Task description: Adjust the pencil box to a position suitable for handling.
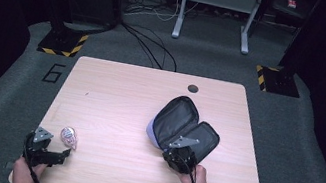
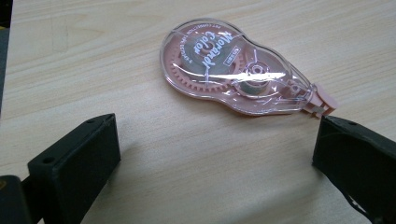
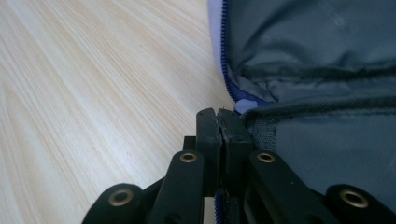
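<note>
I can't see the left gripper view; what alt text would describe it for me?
A pink, clear-shelled correction tape dispenser lies flat on a light wooden table, its tip pointing right. The left gripper has its two black jaws spread wide in the foreground. The dispenser lies just beyond them, and its tip sits close to the right-hand jaw.

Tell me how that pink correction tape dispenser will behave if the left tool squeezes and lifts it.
The correction tape dispenser has a clear, glossy hard shell, so it is probably stiff but somewhat slippery between the pads. It looks mostly hollow, with gears and a reel inside, so likely light. Lying flat on the table, it seems unlikely to roll, though its rounded outline might let it twist.
</note>
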### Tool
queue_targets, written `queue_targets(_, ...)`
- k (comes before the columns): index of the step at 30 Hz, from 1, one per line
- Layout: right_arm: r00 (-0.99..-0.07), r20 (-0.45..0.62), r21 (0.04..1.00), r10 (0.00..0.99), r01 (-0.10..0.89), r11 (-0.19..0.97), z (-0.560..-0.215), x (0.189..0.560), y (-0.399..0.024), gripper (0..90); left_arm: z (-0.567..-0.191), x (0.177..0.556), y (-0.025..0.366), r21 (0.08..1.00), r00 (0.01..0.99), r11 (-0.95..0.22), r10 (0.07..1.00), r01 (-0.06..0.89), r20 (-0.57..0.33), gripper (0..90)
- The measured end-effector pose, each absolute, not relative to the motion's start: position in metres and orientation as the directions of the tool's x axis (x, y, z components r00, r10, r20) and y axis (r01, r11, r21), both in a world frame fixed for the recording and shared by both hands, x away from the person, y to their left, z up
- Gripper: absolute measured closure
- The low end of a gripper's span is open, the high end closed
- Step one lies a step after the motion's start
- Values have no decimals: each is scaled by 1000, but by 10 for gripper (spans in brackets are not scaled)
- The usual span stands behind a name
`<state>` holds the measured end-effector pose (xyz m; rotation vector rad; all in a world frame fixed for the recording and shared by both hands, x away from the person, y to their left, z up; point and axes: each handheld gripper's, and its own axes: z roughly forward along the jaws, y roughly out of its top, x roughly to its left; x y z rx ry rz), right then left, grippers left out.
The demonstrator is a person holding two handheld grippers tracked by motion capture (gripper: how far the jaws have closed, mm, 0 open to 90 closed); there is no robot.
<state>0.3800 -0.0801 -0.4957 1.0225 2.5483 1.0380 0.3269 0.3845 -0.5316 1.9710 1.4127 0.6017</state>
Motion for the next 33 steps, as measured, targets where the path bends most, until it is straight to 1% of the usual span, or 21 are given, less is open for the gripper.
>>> queue_targets(9,-712,65,669,699,551,499,-498,373,-102,879,-531,327,385,715,321,-226,947,661,2,4)
queue_targets(12,-701,70,684,709,552,477,-494,373,-108,794,-533,327,384,727,315,-219,949,651,3,4)
queue_targets(13,-689,85,701,720,555,448,-490,374,-108,684,-531,327,385,716,321,-226,947,661,3,4)
queue_targets(14,-689,85,701,720,555,448,-490,374,-108,684,-531,327,385,716,321,-226,947,661,3,4)
queue_targets(15,-692,84,713,717,544,442,-488,375,-108,659,-531,327,385,715,321,-226,947,661,2,4)
queue_targets(16,-686,86,718,723,545,432,-485,377,-106,624,-531,327,384,716,321,-226,947,661,2,4)
queue_targets(17,-685,90,718,723,547,429,-482,378,-104,564,-531,327,384,716,321,-225,947,661,2,4)
queue_targets(19,-699,83,730,710,528,434,-477,383,-96,531,-531,327,385,716,321,-226,947,661,2,4)
queue_targets(20,-696,81,729,714,530,434,-475,385,-90,485,-531,327,385,716,321,-226,947,661,2,4)
queue_targets(24,-705,68,734,706,515,443,-469,398,-69,468,-531,327,385,716,321,-226,947,661,2,4)
queue_targets(25,-705,77,731,705,521,441,-468,401,-62,473,-531,327,385,716,321,-226,947,661,2,4)
queue_targets(27,-707,49,720,705,515,466,-467,416,-41,494,-531,327,385,715,321,-226,947,661,2,4)
queue_targets(28,-707,49,720,705,515,466,-467,416,-41,494,-531,327,385,715,321,-226,947,661,2,4)
queue_targets(29,-706,41,711,707,518,476,-466,422,-27,498,-531,327,385,716,321,-226,947,661,2,4)
queue_targets(30,-706,41,711,707,518,476,-466,422,-27,498,-531,327,384,716,321,-225,947,661,2,4)
queue_targets(31,-695,39,707,718,527,472,-465,428,-14,503,-531,327,385,716,321,-226,947,661,2,4)
queue_targets(32,-695,39,707,718,527,472,-465,428,-14,503,-531,327,385,716,321,-226,947,661,2,4)
queue_targets(33,-687,21,702,727,527,478,-467,435,-3,503,-531,327,384,716,320,-225,947,660,3,4)
